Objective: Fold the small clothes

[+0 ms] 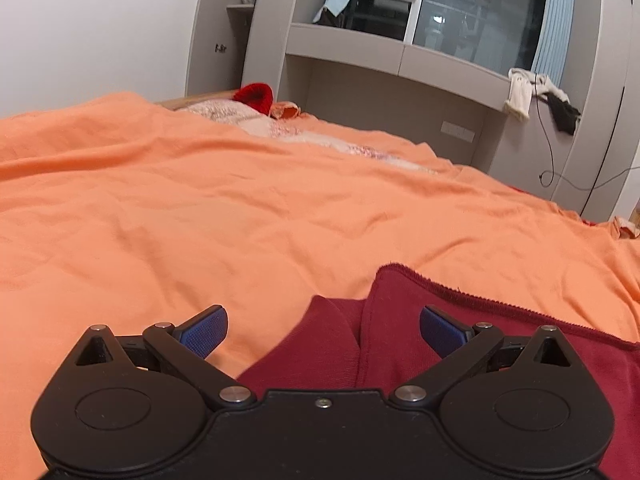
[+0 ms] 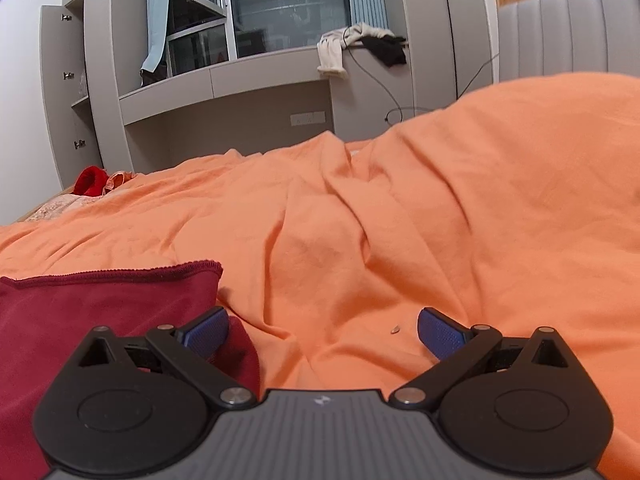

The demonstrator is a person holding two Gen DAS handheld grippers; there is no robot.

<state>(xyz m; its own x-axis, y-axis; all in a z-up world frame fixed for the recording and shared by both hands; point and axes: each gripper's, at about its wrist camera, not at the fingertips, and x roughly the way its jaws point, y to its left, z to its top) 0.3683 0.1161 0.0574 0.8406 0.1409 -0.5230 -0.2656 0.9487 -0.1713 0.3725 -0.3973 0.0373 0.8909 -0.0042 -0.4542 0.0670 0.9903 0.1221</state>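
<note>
With both the left gripper (image 1: 323, 332) and right gripper (image 2: 323, 332) gaping empty, the dark red knit garment (image 1: 404, 320) is lying soft, light and floppy on the orange bedspread (image 1: 200, 208), its stitched hem (image 2: 120, 274) at ten o'clock looking best for pinching.

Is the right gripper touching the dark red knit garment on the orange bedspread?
Cannot tell. In the right wrist view the open right gripper has one finger overlapping the dark red knit garment, hiding any gap.

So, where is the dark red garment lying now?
The dark red garment lies on the orange bedcover, low right in the left wrist view and low left in the right wrist view, just ahead of both open grippers.
</note>
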